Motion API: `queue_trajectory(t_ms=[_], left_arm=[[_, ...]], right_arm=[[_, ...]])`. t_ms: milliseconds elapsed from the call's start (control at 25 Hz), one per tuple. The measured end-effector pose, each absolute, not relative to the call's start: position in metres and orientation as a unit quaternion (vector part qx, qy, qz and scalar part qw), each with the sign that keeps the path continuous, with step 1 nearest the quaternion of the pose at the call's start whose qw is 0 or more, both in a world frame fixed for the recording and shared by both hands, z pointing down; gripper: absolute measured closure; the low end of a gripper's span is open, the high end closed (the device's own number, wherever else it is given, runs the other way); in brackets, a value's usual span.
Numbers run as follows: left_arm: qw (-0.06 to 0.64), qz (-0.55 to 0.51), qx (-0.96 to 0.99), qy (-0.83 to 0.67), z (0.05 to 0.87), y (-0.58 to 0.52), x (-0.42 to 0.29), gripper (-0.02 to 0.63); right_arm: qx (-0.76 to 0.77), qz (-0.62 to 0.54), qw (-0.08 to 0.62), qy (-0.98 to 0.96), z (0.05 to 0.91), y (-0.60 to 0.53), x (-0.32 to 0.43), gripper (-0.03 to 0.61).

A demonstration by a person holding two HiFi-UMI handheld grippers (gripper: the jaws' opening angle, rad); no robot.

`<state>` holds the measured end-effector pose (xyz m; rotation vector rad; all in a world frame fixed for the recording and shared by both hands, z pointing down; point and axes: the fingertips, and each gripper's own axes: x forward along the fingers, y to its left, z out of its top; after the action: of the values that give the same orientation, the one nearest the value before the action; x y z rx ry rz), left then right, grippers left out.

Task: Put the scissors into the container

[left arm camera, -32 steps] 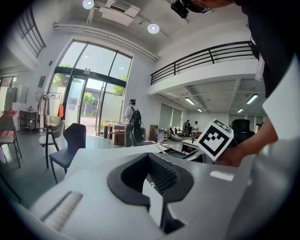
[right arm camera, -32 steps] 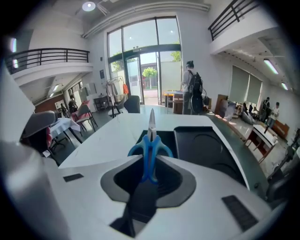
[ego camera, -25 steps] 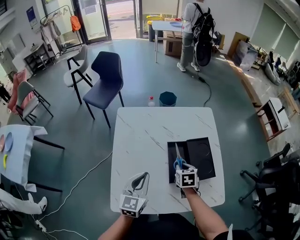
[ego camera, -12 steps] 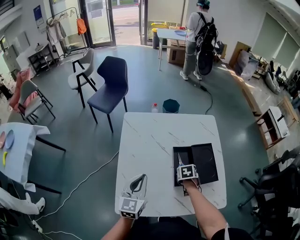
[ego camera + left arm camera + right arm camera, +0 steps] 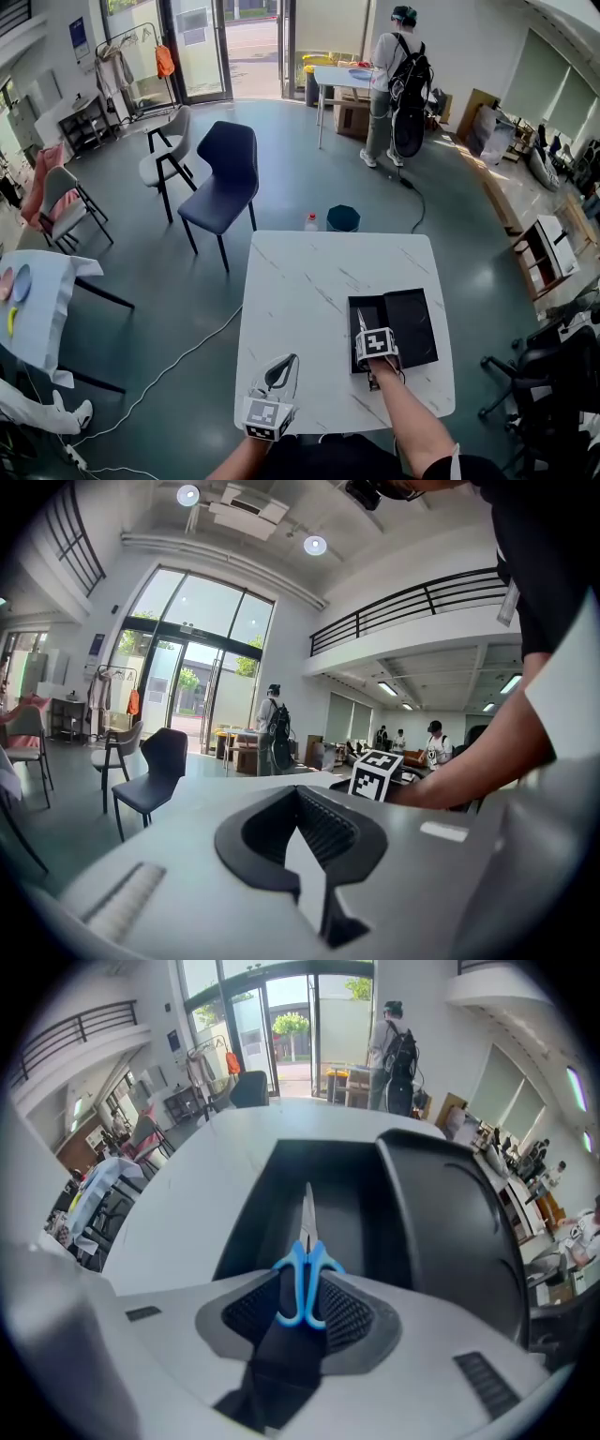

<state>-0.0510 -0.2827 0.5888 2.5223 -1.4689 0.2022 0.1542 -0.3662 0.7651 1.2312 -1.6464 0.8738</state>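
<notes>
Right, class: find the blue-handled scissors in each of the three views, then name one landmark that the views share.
Head view: scissors lower right, blade poking out beyond the right tool, at the black container.
Left gripper view: not visible.
Right gripper view: centre, between the tool's opening jaws.
Shared landmark: the person with the backpack.

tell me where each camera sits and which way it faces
head view: on the person's head, looking steeply down at the table; left forearm, right forearm, left tool and right tool show.
left gripper view: on the left tool, facing across the table toward the glass doors; right forearm and right tool's marker cube show.
right gripper view: on the right tool, facing along its opening jaws at the scissors between them, over the container.
shared: scissors and container, in head and right gripper views.
</notes>
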Motion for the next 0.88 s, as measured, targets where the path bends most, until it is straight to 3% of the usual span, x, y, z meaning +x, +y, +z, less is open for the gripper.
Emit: queue_trajectory(t_ms=[160, 280, 560, 880], left_arm=[[0.103, 0.072, 0.866, -0.485, 0.585, -0.286, -0.041, 0.606], [0.095, 0.073, 0.870, -0.477, 0.580, -0.289, -0.033, 0.606], [0.083, 0.078, 0.878, -0.465, 0.568, -0.294, -0.020, 0.606], [0.066, 0.072, 0.890, -0.446, 0.540, -0.286, -0.006, 0.606]], right_arm=[[0.523, 0.289, 0.392, -0.699, 0.708, -0.376, 0.144, 0.449], [0.538, 0.198, 0.356, -0.738, 0.650, -0.379, 0.136, 0.511], [0.569, 0.087, 0.217, -0.788, 0.538, -0.358, 0.118, 0.567], [0.563, -0.005, 0.076, -0.823, 0.475, -0.303, 0.125, 0.571]])
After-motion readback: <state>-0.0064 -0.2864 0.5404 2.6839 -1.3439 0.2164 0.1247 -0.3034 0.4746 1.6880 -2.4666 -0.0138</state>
